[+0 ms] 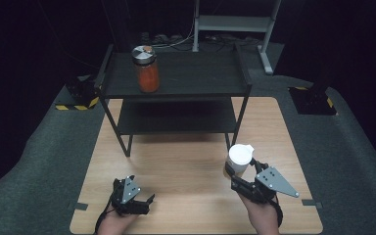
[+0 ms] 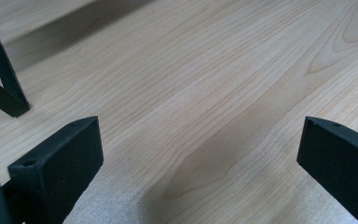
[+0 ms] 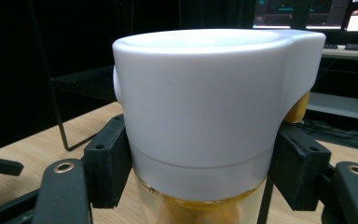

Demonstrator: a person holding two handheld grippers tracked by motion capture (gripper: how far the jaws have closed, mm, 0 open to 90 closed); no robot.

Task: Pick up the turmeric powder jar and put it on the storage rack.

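Table at the left carries the left gripper, low over the wood near the front edge with its fingers spread wide and nothing between them; in its own view there is bare wood grain ahead and a black foot of the shelf rack, so it looks parked out of the way rather than working. On the rack's top shelf, toward its left end, stands a jar with a metal lid and orange contents, upright and well apart from both hands. At the right, the right gripper has its fingers clamped on a container with a white lid, gripping just below that lid. It is kept upright, probably so the yellowish contents stay put, and seems bound for the rack.
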